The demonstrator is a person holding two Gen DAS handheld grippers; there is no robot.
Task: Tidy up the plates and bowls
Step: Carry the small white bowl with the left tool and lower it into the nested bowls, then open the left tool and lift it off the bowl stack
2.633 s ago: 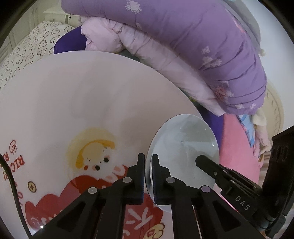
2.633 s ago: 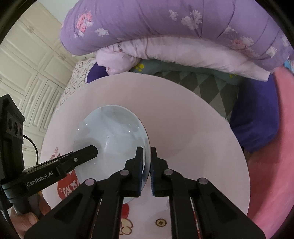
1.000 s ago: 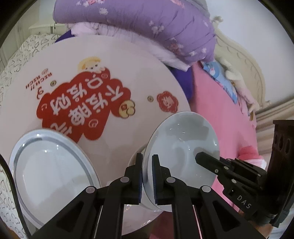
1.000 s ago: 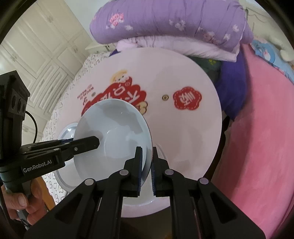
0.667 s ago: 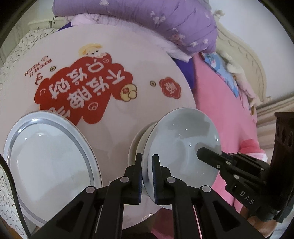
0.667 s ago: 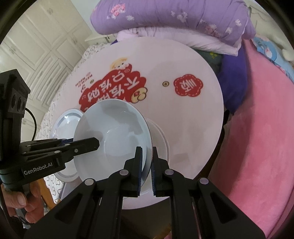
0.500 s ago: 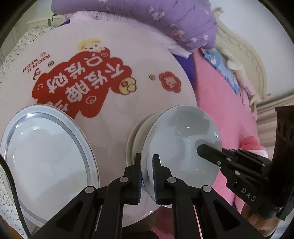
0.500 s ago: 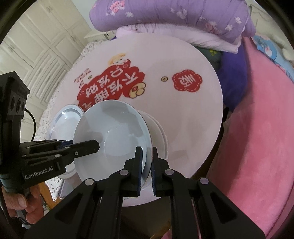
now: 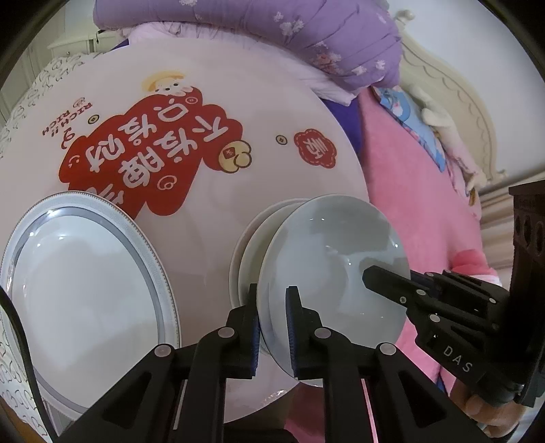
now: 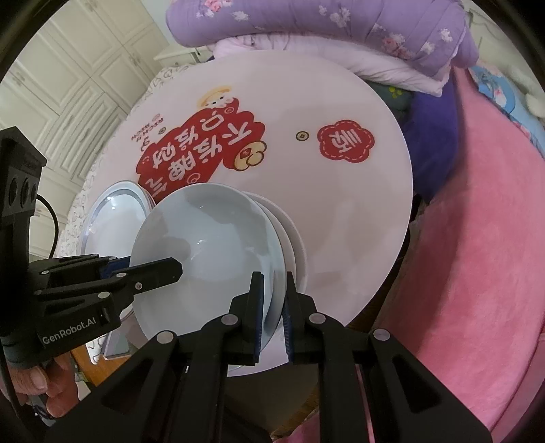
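Observation:
A pale blue bowl (image 9: 327, 259) (image 10: 204, 245) sits tilted on a short stack of white dishes (image 9: 243, 252) (image 10: 293, 245) near the round table's front edge. My left gripper (image 9: 272, 296) straddles the bowl's left rim. Its jaws are opening, and a thin gap shows beside the rim. My right gripper (image 10: 271, 283) straddles the opposite rim, jaws slightly apart and pads just off it. Each view also shows the other gripper: the right gripper (image 9: 374, 277) and the left gripper (image 10: 150, 269) reach over the bowl's edge. A large grey-rimmed plate (image 9: 85, 289) (image 10: 112, 218) lies to the left.
The pink round table (image 9: 238, 102) (image 10: 340, 204) carries a red printed design. Purple quilts (image 9: 272, 27) are piled behind it and a pink blanket (image 10: 477, 238) lies to the right. White cabinets (image 10: 68, 68) stand at the back left. A hand (image 10: 34, 381) holds the left gripper.
The bowl has come down onto the stack of white dishes beside the big plate. Both pairs of jaws stand a little wider around its rim than before.

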